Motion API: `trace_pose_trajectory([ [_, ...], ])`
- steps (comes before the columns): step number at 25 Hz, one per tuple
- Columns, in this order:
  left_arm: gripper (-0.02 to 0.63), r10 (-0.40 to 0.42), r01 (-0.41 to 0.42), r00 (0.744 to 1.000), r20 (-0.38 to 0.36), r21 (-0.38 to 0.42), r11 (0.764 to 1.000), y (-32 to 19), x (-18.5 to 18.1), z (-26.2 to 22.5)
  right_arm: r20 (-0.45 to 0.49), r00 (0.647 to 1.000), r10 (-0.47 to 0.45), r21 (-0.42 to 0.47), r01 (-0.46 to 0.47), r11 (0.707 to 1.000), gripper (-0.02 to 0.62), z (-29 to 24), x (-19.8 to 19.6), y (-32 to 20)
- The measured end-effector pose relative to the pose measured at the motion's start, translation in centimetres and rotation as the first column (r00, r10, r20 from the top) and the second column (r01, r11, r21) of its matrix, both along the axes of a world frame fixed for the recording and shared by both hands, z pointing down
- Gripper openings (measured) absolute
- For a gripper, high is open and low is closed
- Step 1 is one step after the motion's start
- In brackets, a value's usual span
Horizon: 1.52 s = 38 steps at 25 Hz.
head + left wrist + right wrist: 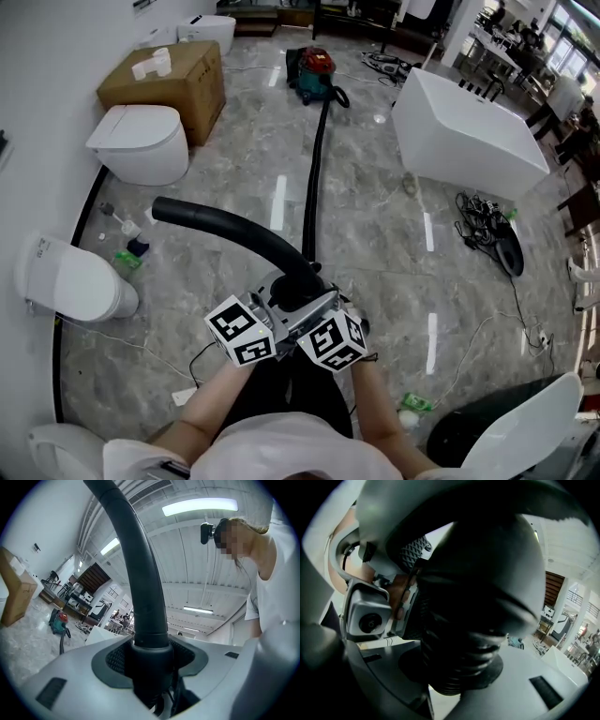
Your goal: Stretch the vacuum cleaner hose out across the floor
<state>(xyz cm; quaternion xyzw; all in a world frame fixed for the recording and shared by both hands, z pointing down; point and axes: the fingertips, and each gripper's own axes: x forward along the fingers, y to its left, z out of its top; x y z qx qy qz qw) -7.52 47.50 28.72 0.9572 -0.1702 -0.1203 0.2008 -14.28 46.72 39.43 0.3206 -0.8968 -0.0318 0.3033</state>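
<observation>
Hose (pixel 315 178) lies straight ahead of both grippers, across the floor (pixel 375 216) to the vacuum cleaner (pixel 314 70). Jaws of left gripper (pixel 150 665) clamp the curved black tube (pixel 140 573); right gripper (pixel 459 672), just beside it, clamps the ribbed end of the hose.

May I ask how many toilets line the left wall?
4: far toilet beyond the box, second toilet beside it, third toilet nearer, fourth toilet cut off bottom-left. More may be hidden.
</observation>
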Motion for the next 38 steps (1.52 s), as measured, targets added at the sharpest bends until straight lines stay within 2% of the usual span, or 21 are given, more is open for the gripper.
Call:
trace_pose_trajectory([
  [3, 0.230, 0.012, -0.012, 1.000, -0.011, 0.001, 1.000, 0.9, -1.6, -0.3, -0.012, 1.000, 0.026, 0.002, -0.026, 1.000, 0.132, -0.2, -1.5, 0.7],
  [8, 0.232, 0.042, -0.042, 0.998, -0.048, 0.009, 0.999, 1.3, -2.0, -1.6, -0.018, 0.999, 0.051, 0.015, -0.051, 0.999, 0.132, -1.2, -1.5, 0.4],
  [12, 0.234, 0.036, -0.036, 0.999, 0.000, 0.072, 0.997, 1.0, -1.5, -3.1, 0.027, 0.997, 0.068, 0.018, -0.068, 0.998, 0.132, -2.4, -1.4, -0.3],
  [15, 0.235, 0.027, -0.028, 1.000, 0.013, 0.085, 0.996, 0.6, -1.2, -3.8, 0.047, 0.996, 0.080, 0.026, -0.081, 0.996, 0.132, -3.2, -1.1, -1.0],
  [18, 0.243, 0.019, -0.016, 0.999, -0.041, 0.059, 0.998, 0.4, -1.1, -4.5, 0.078, 0.990, 0.119, 0.032, -0.122, 0.992, 0.132, -3.9, 0.1, -1.9],
  [20, 0.247, 0.003, 0.000, 0.997, -0.075, 0.041, 0.999, 0.3, -1.2, -4.7, 0.144, 0.975, 0.170, 0.019, -0.175, 0.984, 0.132, -4.7, 1.8, -2.7],
  [23, 0.247, -0.019, 0.021, 0.998, -0.063, 0.033, 0.999, 0.3, -1.5, -4.5, 0.272, 0.928, 0.255, -0.016, -0.261, 0.965, 0.132, -6.5, 4.8, -4.0],
  [26, 0.247, -0.039, 0.040, 0.998, -0.039, 0.019, 0.999, 0.0, -1.3, -3.8, 0.359, 0.880, 0.311, -0.037, -0.320, 0.947, 0.132, -7.5, 7.3, -5.0],
  [30, 0.247, -0.088, 0.088, 0.996, 0.032, 0.004, 0.996, -0.5, -1.5, -1.5, 0.420, 0.844, 0.334, -0.052, -0.345, 0.937, 0.132, -8.0, 8.2, -5.1],
  [38, 0.247, -0.143, 0.156, 0.987, 0.077, -0.193, 0.969, -2.1, -2.8, 4.5, 0.485, 0.808, 0.335, -0.075, -0.344, 0.936, 0.132, -8.8, 8.6, -4.8],
])
